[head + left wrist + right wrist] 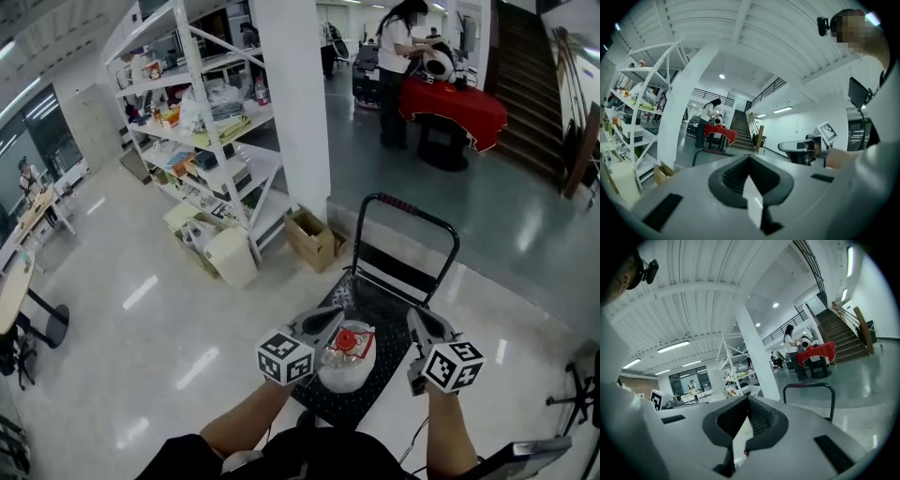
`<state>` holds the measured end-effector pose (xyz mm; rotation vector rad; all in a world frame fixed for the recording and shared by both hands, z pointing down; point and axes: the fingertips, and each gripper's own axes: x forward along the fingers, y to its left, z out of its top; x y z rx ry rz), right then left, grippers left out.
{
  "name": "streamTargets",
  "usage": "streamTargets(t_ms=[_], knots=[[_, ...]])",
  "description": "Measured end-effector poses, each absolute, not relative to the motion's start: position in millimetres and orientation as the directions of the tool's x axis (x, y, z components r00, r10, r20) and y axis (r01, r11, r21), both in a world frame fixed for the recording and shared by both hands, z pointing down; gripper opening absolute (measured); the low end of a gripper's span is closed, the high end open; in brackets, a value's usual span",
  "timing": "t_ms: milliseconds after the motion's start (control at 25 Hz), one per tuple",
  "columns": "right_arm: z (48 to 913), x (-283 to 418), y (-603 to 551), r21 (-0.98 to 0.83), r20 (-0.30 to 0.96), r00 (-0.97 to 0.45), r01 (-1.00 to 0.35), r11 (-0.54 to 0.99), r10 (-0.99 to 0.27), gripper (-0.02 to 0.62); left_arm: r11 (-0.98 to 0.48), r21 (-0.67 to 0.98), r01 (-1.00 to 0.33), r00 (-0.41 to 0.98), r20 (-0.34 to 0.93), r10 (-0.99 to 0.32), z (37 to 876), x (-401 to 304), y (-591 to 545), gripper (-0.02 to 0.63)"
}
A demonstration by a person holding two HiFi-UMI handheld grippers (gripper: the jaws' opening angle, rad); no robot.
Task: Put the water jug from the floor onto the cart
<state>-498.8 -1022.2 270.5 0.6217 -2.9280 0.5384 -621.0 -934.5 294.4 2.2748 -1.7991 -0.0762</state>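
Observation:
The water jug (346, 357), clear with a red cap, stands upright on the black platform of the cart (375, 379). In the head view both grippers are held up above it, one at each side, apart from it. My left gripper (330, 322) is left of the cap and my right gripper (418, 325) is right of it. In each gripper view the jaws meet with nothing between them: the left gripper (750, 160) points level toward the stairs, and the right gripper (749, 402) points toward the cart handle (809, 386).
The cart's handle (410, 208) rises at its far end. A white pillar (292, 103), shelving (202, 141), a cardboard box (312, 238) and a white bin (232, 256) stand to the left. A person stands at a red-draped table (454, 106) far back, beside stairs (525, 84).

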Motion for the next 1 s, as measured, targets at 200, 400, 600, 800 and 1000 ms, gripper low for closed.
streamTargets(t_ms=[200, 400, 600, 800, 1000], knots=[[268.1, -465.1, -1008.1, -0.272, 0.171, -0.912, -0.408, 0.871, -0.374, 0.003, -0.249, 0.222, -0.943, 0.283, 0.138, -0.949, 294.9, -576.9, -913.9, 0.002], [270.5, -445.8, -985.9, -0.285, 0.152, -0.923, -0.384, 0.878, -0.354, 0.003, -0.235, 0.216, -0.948, 0.268, 0.141, -0.953, 289.5, -549.2, -893.0, 0.002], [263.9, -432.7, -951.1, -0.298, 0.129, -0.916, -0.402, 0.866, -0.38, 0.003, -0.28, 0.189, -0.941, 0.308, 0.138, -0.941, 281.1, -539.2, -851.2, 0.002], [260.3, -424.7, -884.1, -0.255, 0.13, -0.898, -0.44, 0.861, -0.42, 0.003, -0.335, 0.201, -0.921, 0.364, 0.131, -0.922, 285.9, -532.3, -785.8, 0.002], [280.5, -420.9, -800.6, -0.239, 0.148, -0.866, -0.5, 0.832, -0.478, 0.003, -0.423, 0.173, -0.89, 0.446, 0.133, -0.885, 310.0, -528.7, -703.6, 0.002]])
